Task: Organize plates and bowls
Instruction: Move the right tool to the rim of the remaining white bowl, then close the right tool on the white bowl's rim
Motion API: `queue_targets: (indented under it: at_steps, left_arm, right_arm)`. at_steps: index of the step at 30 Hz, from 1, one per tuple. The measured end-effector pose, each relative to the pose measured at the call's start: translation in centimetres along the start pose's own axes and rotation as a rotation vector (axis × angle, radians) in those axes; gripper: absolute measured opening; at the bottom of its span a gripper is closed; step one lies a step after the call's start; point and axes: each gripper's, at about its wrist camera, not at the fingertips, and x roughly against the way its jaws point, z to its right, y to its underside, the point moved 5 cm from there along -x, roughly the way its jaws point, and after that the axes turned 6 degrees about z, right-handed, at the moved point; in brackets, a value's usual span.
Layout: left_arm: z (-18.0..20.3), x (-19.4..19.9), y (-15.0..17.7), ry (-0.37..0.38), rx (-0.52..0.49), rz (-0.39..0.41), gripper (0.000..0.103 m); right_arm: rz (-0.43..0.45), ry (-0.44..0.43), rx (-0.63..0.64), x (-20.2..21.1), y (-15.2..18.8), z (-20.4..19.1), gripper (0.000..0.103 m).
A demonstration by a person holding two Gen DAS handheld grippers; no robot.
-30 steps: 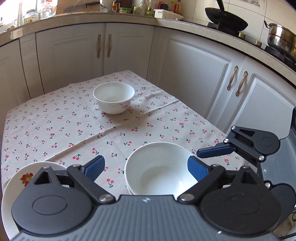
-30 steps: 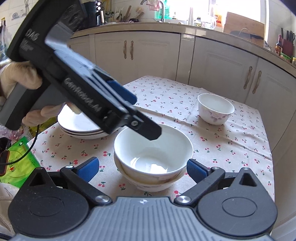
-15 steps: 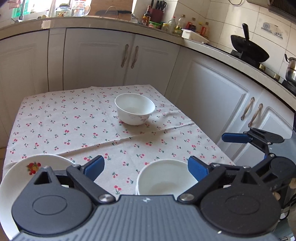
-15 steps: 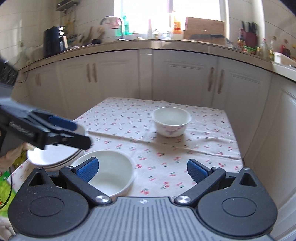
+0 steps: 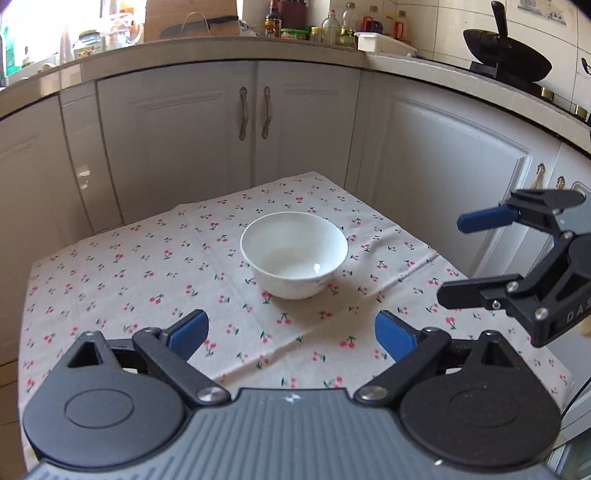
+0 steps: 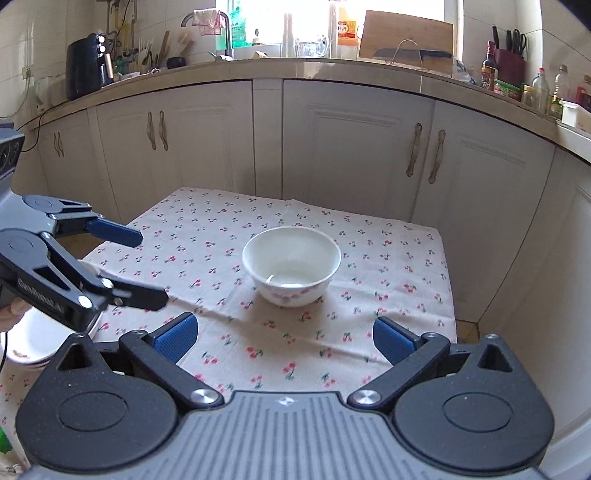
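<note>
1. Two grippers were in view. The left gripper (image 5: 291, 334) had its blue pads spread wide apart and held nothing.
2. The right gripper (image 6: 284, 338) was likewise spread wide with nothing between its pads. Each also showed from the side in the other's view, jaws apart and above the table.
3. One cherry-print tablecloth (image 5: 110, 266) covered the table beneath both grippers, with a crease running across it in front of the bowl.
4. At the lower left edge of the right wrist view, white plates (image 6: 35, 341) lay on the cloth. The left gripper's body covered most of them and the frame cut them off, so their count could not be told.
5. One white bowl (image 6: 291, 271) stood upright and alone near the middle of the cloth, ahead of both grippers and apart from them. It bore a faint floral pattern on its outer wall; the details were too small to make out.
6. Behind the table ran white cabinet doors (image 6: 354, 147), with three pairs of handles visible in the right wrist view.
7. On the counter, one black wok (image 5: 506, 66) sat at the far right of the left wrist view.
8. One cutting board (image 6: 406, 37) leaned by the window, and one black appliance (image 6: 86, 68) stood at the left. The bottles (image 5: 328, 27) there were crowded and hard to count.
</note>
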Motion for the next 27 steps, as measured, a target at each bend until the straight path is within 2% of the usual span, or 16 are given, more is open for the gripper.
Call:
queue_targets:
  at_steps: [4, 7, 11, 17, 21, 27]
  left_arm:
    - [-0.2, -2.8, -0.6, -0.003, -0.022, -0.041, 0.096]
    - [0.2, -4.1, -0.9, 0.034, -0.032, -0.083, 0.096]
    - [0.2, -6.1, -1.0, 0.026, -0.077, -0.119, 0.096]
    - [0.0, -8.2, -1.3, 0.044, -0.103, -0.105, 0.096]
    - [0.1, -9.6, -1.1, 0.046, -0.13, -0.126, 0.093]
    - [0.2, -10.7, -1.3, 0.058, -0.137, -0.117, 0.093]
  right_arm:
    - [-0.044, -0.035, -0.018, -2.7, -1.5, 1.3, 0.102]
    - [-0.086, -0.061, -0.038, -4.8, -2.1, 2.2, 0.102]
    - [-0.13, -0.102, -0.107, -7.5, -3.0, 3.6, 0.097]
    - [-0.18, -0.134, -0.213, -11.3, -4.1, 5.5, 0.09]
    - [-0.218, -0.123, -0.232, -13.6, -4.5, 5.9, 0.088]
    - [-0.247, -0.163, -0.283, -15.4, -4.9, 6.2, 0.084]
